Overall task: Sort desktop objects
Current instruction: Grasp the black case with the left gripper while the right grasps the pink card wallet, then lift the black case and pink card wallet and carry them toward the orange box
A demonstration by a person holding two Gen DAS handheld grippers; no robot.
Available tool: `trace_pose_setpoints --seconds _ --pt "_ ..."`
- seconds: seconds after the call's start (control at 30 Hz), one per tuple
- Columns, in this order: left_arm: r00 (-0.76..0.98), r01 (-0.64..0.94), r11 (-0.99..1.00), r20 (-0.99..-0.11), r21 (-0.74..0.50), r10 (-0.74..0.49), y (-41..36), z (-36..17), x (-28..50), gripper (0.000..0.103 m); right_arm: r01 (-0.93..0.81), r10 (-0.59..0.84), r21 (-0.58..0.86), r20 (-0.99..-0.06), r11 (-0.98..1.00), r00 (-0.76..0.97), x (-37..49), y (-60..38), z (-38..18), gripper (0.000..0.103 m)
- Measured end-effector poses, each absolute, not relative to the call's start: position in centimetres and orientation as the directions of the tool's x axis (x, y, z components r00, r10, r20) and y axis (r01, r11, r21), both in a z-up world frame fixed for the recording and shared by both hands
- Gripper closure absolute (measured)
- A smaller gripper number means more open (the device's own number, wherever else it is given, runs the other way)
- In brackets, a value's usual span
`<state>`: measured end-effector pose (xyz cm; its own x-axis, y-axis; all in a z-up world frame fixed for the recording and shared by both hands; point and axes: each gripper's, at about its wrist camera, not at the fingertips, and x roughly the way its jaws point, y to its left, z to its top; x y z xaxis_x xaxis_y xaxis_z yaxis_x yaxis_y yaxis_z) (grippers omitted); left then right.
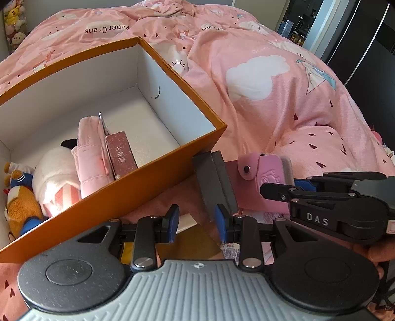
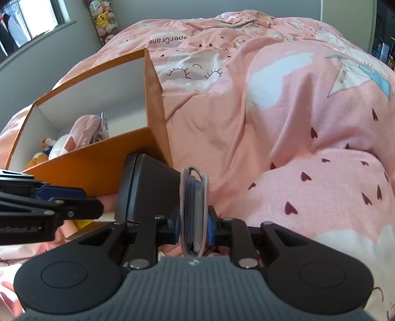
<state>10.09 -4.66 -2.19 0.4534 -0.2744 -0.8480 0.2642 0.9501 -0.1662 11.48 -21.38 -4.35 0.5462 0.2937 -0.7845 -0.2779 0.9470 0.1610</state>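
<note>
My right gripper point(image 2: 193, 227) is shut on a pink card holder point(image 2: 193, 197), held edge-on between the blue fingers point(image 2: 176, 228) with several cards showing inside. In the left wrist view the same holder point(image 1: 261, 177), with its snap flap, hangs just right of the orange box point(image 1: 148, 187). My left gripper point(image 1: 196, 221) stands open, with nothing between its blue fingers point(image 1: 172, 219). A dark grey block point(image 1: 214, 182) rises beside its right finger; I cannot tell what it is. The box holds plush toys point(image 1: 22, 205), a pink pouch point(image 1: 88, 153) and a small dark-pink carton point(image 1: 121, 153).
Everything rests on a bed under a rumpled pink quilt point(image 1: 271, 98). Under the left gripper lie a white card point(image 1: 187, 221), a brown sheet point(image 1: 192, 244) and a labelled packet point(image 1: 232, 249). Plush toys point(image 2: 103, 19) are stacked by the far wall. A hand point(image 1: 377, 251) holds the right gripper.
</note>
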Motion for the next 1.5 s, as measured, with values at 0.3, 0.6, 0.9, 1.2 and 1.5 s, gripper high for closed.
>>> trace_pose_setpoints --seconds 0.3,0.6,0.9,1.2,1.5 --pt "0.438 0.281 0.949 -0.86 -0.145 -0.261 -6.5 -3.5 12.3 0.038 -0.275 0.322 0.199 -0.782 0.94 0.533 11.8 -22.0 -4.8 0.081" --pt "0.435 0.292 0.947 -0.864 -0.133 -0.255 -7.7 -3.3 13.4 0.036 -0.237 0.34 0.251 -0.792 0.939 0.508 12.6 -22.9 -5.7 0.081" --pt "0.439 0.274 0.957 -0.874 -0.09 -0.208 -7.6 -3.0 12.9 0.041 -0.255 0.373 0.278 -0.776 0.926 0.508 12.4 -23.1 -5.7 0.081" --pt "0.416 0.186 0.975 -0.889 -0.121 -0.19 -6.8 -2.8 12.9 0.061 -0.263 0.402 0.307 -0.767 0.915 0.501 12.6 -23.6 -5.9 0.08" --pt "0.418 0.168 0.971 -0.88 -0.171 -0.227 -6.6 -2.5 13.0 0.058 -0.267 0.422 0.328 -0.757 0.906 0.499 12.6 -23.9 -6.1 0.08"
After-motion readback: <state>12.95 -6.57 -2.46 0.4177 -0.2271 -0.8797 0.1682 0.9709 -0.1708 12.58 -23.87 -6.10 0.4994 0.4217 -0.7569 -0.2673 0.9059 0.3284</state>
